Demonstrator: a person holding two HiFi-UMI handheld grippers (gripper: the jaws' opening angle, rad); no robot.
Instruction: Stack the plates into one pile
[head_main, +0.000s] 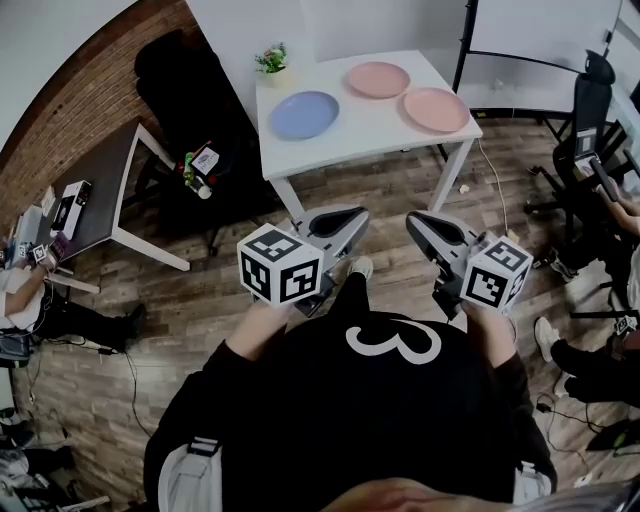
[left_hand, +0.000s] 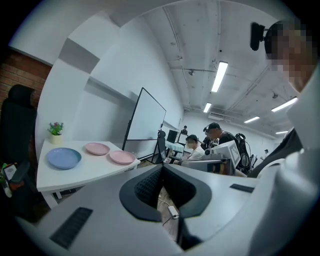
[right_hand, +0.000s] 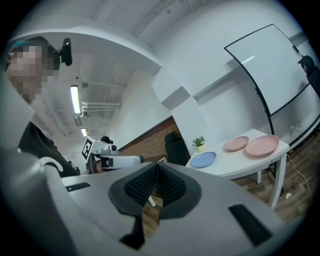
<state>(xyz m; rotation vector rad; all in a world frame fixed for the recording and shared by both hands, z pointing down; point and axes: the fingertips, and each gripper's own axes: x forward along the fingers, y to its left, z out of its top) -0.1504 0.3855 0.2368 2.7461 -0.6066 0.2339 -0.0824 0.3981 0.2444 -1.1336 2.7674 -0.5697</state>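
On the desk (head_main: 340, 135) a blue plate (head_main: 304, 114) is set near the left edge, a pink plate (head_main: 378, 79) by the far edge, a second pink plate (head_main: 436, 109) by the right edge. The left gripper (head_main: 348, 218) and right gripper (head_main: 416, 224) are held clenched, empty, short of the desk
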